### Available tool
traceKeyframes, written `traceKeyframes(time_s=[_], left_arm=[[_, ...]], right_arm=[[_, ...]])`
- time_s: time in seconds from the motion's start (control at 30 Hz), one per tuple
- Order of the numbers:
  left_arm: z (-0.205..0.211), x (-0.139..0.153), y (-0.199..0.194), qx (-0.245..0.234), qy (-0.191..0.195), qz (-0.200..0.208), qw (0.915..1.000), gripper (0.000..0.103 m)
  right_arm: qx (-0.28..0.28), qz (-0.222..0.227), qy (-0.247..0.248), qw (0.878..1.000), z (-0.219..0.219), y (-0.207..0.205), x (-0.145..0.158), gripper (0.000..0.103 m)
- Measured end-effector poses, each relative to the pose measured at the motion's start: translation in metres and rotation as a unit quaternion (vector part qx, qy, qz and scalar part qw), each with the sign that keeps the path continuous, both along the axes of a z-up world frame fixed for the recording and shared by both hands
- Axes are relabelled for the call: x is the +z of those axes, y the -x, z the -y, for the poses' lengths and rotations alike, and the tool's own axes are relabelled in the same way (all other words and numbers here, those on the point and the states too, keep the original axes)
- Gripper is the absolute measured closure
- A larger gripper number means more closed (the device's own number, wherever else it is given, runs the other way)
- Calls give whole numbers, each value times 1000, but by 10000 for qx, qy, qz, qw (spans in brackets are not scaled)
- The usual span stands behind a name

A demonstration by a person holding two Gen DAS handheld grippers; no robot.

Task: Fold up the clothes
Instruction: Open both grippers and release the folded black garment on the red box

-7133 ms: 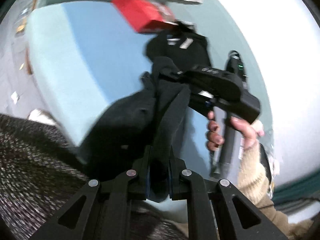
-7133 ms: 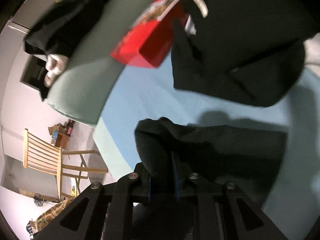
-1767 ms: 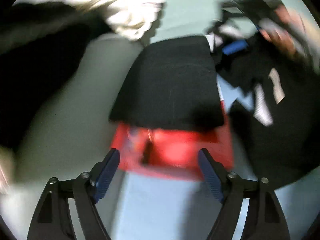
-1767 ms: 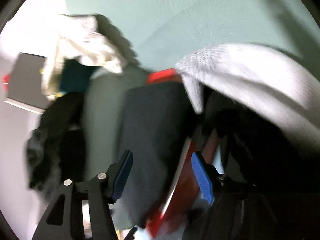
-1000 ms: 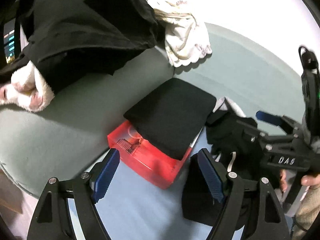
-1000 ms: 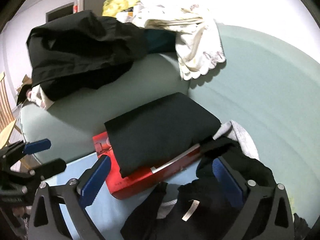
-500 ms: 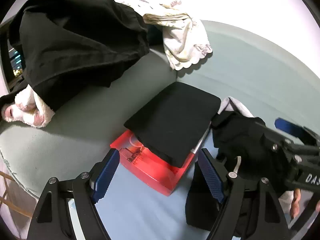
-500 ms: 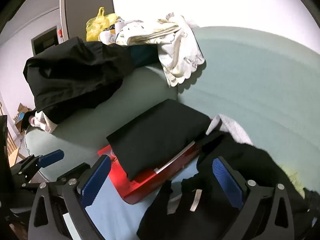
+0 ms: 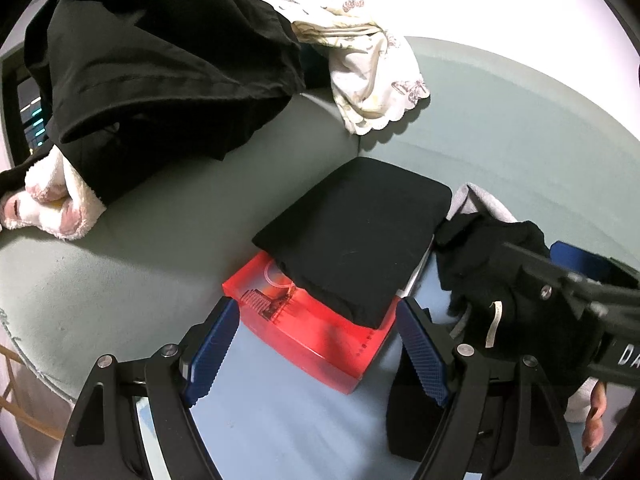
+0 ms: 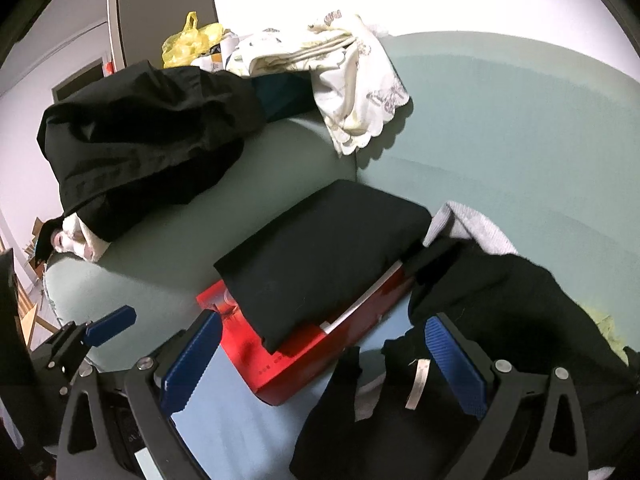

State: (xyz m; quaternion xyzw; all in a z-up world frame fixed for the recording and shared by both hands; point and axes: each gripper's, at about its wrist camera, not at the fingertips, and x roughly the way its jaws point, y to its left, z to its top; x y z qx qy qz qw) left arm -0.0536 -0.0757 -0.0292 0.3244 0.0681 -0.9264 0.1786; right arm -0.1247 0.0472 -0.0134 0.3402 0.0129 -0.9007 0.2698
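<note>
My left gripper (image 9: 314, 348) and right gripper (image 10: 320, 362) now hang open and empty; the folded black garment (image 9: 354, 236) has just landed atop the red box (image 9: 308, 340), unfolded black clothes (image 10: 500, 344) right of it.

Folded black garment (image 9: 356, 236) flat atop red box (image 9: 308, 336).
</note>
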Motion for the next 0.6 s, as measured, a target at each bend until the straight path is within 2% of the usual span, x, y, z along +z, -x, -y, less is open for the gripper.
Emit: traceKeyframes(time_s=[0.2,0.6], left_arm=[[5,-7,1,-28,-82,84,9999,22],[6,-8,-4,118,-91,110,9998,22]], right_arm=[[40,195,57,9998,3,-1,-9,0],[101,251,-44,9996,6,-8,-12,0]])
